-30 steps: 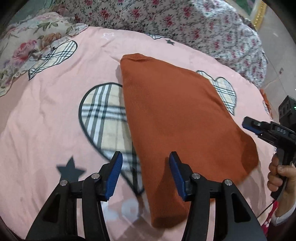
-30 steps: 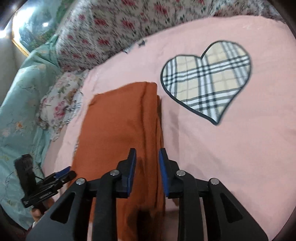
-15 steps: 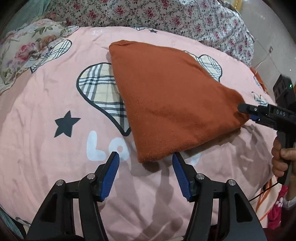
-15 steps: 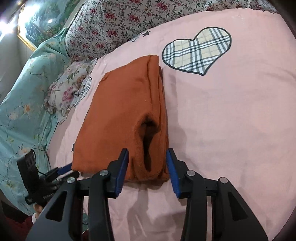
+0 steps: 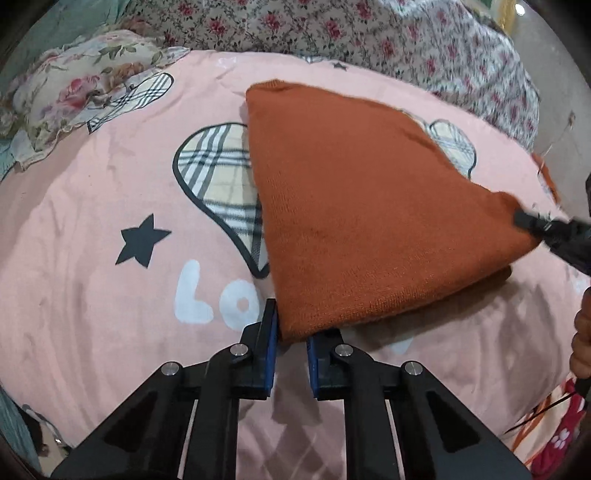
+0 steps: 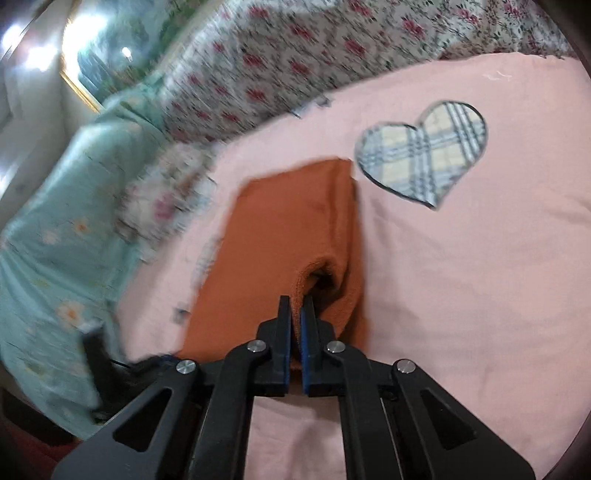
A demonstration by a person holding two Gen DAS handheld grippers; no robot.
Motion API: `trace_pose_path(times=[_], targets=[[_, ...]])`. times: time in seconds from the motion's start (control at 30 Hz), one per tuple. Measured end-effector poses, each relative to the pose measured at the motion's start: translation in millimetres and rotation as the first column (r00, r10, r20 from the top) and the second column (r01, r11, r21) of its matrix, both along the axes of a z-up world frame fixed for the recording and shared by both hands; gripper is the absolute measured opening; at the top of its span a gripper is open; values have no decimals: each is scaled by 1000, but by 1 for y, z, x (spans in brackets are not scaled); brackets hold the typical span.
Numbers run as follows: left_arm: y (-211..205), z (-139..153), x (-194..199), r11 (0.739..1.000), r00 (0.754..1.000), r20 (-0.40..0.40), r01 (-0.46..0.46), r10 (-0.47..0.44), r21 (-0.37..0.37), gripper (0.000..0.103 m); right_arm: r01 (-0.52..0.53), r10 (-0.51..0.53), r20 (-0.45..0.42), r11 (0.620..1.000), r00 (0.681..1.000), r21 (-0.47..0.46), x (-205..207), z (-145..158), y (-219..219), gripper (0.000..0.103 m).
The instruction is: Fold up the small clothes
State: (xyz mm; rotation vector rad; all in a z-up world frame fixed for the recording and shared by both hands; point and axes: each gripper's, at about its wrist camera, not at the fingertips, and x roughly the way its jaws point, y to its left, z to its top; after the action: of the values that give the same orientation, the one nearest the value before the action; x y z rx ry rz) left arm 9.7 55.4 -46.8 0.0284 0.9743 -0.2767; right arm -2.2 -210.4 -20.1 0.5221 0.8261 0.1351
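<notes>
A folded rust-orange knit garment (image 5: 362, 206) lies on the pink bedsheet (image 5: 92, 258). My left gripper (image 5: 291, 328) is shut on its near left corner. My right gripper (image 6: 296, 314) is shut on the top layer at the near right corner, and it also shows in the left wrist view (image 5: 532, 221) at the garment's right corner. In the right wrist view the garment (image 6: 280, 236) stretches away from me, with a gap open between its layers just past the fingers. The left gripper (image 6: 110, 365) shows blurred at the garment's lower left there.
The sheet carries plaid hearts (image 5: 218, 173) (image 6: 424, 155), a black star (image 5: 142, 240) and white letters (image 5: 214, 299). A floral quilt (image 5: 369, 33) is piled along the far side. A flowered pillow (image 5: 74, 88) and a teal cover (image 6: 66, 229) lie at the left.
Both grippers have closed from open onto the garment's near corners. The right wrist view has swung and blurred, and the near edge of the garment has lifted.
</notes>
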Motion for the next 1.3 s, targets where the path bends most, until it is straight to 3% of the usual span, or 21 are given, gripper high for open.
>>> trace_pose_path(times=[0.1,0.17,0.33,0.57,0.77,1.0,1.13,1.2,1.3], targets=[[1,-2,-2,1000,1000,2,8,-8,9,11,9,-11,-80,1000,997,-27,-2,-33,1,5],[5,-5,0,1000,1000,-15,6,-6,-12,11,25,-26,-81,1000,996,-16,-5,-41,-2,5],[8,-6,1,1000,999,-29,15,-16,-27,12,24,-30,-91,997,995,-76,-6,-34,2,5],[28,4,-14,996,997,-40,66,-68,-56,12,79,-83,-86,995,993,-54,-21,-22,-10,11],[35,27,-16,985,996,-5,91,-93,-144,12,112,-114,-25,992,993,-52,-25,4,-20,11],[19,36,15,972,994,-2,106,-109,-211,18,45,-45,-11,998,999,-49,10,10,-2,11],[7,35,36,980,996,-6,89,-92,-176,21,6,-7,-19,999,1000,-40,41,7,8,11],[4,36,46,980,996,3,86,-87,-177,30,-7,6,-26,999,1000,-37,56,5,9,11],[0,37,64,980,997,10,78,-78,-185,32,-18,17,-32,999,999,-31,79,4,11,12]])
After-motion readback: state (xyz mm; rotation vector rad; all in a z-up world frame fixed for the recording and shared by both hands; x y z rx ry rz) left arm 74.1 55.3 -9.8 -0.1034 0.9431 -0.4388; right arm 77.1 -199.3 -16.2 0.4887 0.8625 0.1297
